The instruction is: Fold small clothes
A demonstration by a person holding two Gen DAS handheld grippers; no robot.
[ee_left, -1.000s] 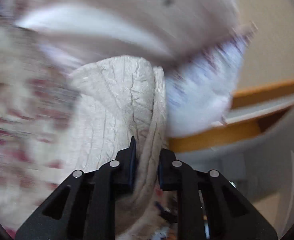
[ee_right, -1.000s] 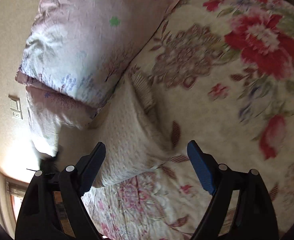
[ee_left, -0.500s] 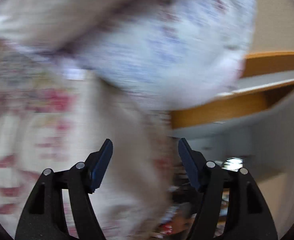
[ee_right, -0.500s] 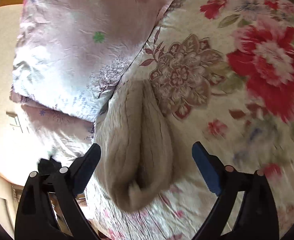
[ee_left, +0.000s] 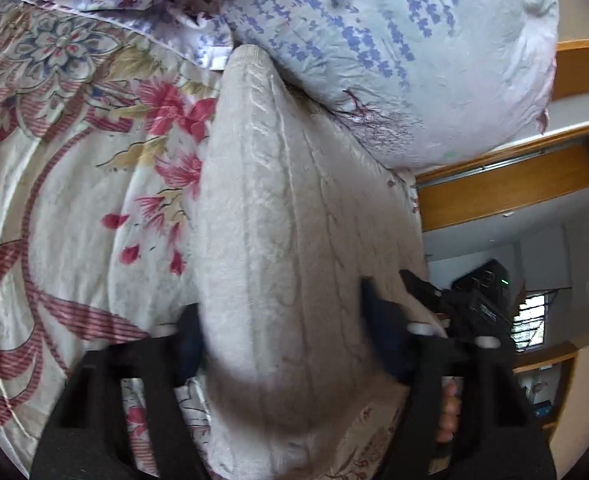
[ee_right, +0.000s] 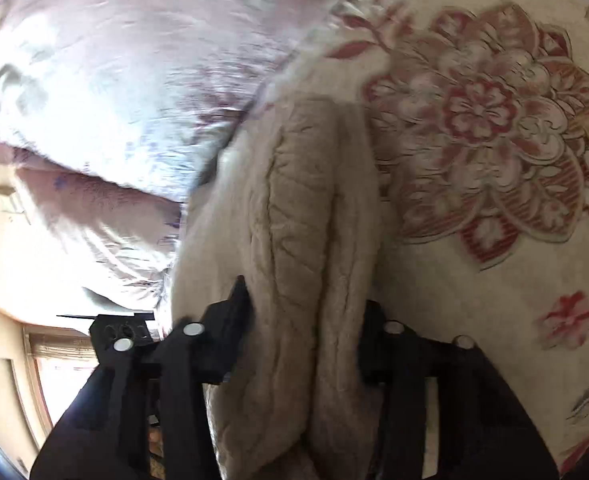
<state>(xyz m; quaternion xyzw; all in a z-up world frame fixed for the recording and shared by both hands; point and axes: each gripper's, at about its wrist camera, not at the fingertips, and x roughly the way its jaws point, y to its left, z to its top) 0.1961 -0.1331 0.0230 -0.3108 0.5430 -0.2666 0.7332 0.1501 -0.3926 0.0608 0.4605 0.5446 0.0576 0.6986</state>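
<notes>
Your beige knit garment lies folded lengthwise on the floral bed cover, its far end tucked against the lavender-print pillow. Your left hand-held gripper straddles the garment's near end, fingers spread on either side of the bundle. Your right hand-held gripper pinches the garment's thick folded edge beside that pillow.
</notes>
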